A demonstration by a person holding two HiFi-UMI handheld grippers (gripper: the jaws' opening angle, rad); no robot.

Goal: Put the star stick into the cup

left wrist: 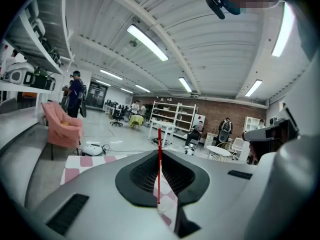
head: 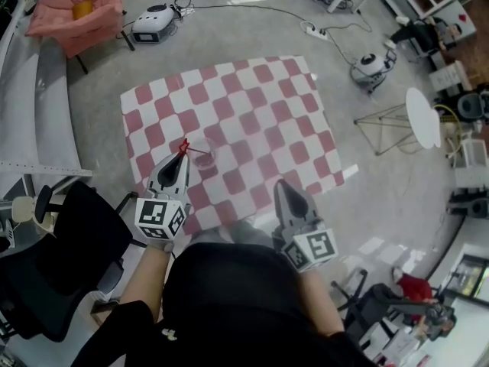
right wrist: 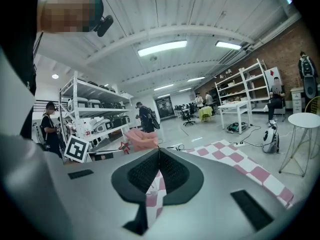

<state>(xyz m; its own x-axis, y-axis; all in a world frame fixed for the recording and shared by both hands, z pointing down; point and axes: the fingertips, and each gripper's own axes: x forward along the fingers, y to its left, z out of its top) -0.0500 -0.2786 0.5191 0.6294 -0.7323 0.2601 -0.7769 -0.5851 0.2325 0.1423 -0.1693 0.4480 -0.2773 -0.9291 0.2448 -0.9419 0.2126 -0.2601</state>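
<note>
A red-and-white checked cloth [head: 252, 105] lies spread out below me. My left gripper [head: 182, 159] hovers over its near left part, shut on the thin red star stick [head: 186, 148]. In the left gripper view the stick [left wrist: 159, 166] runs straight up between the closed jaws of the left gripper [left wrist: 159, 151]. A clear cup [head: 208, 155], faint against the cloth, stands just right of that gripper's tip. My right gripper [head: 281, 185] hangs over the cloth's near edge, shut with nothing in it. From the right gripper [right wrist: 159, 150] view the red star [right wrist: 124, 145] shows at the left.
A black office chair [head: 53, 258] stands close at my left. Farther off are a pink armchair [head: 76, 10], a white machine [head: 157, 23] with cables, and a white round stool [head: 424, 117] on the right. Shelving and people fill the room's background.
</note>
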